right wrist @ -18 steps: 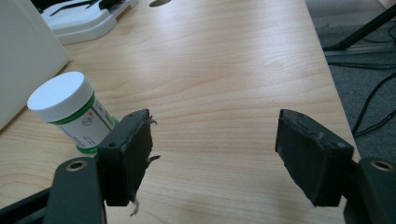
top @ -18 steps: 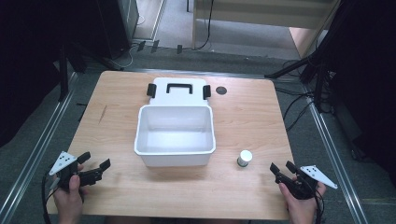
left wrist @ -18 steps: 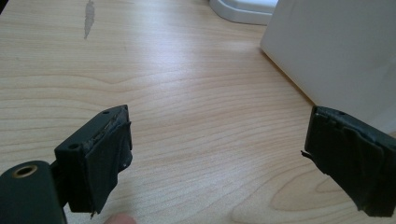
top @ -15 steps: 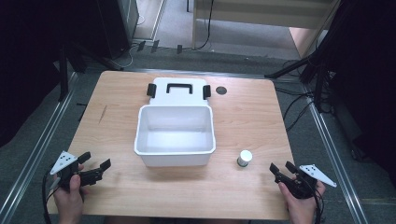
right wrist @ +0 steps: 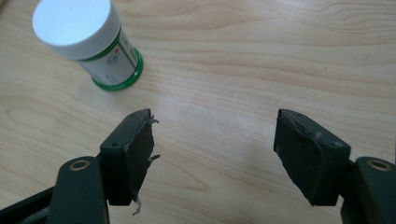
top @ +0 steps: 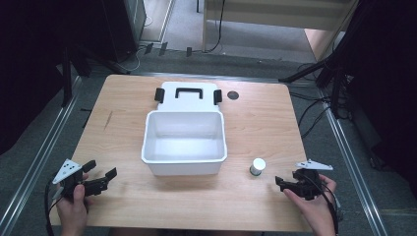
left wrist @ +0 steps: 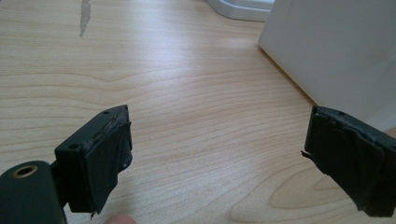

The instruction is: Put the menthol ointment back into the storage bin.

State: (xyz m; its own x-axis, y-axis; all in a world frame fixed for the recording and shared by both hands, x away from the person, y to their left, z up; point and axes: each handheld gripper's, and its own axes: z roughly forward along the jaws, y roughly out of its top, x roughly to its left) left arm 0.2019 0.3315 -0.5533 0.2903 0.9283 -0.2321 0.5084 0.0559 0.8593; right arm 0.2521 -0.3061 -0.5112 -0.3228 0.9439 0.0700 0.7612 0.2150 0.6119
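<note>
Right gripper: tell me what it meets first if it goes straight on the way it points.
Probably bare table. The open right gripper aims past the small white-capped bottle, which stands left of its line; how near it would pass is unclear.

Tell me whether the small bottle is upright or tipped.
Upright: the bottle stands on its green-rimmed base on the table, white cap up.

Bottle (top: 257,166) right of bin (top: 184,158)
</note>
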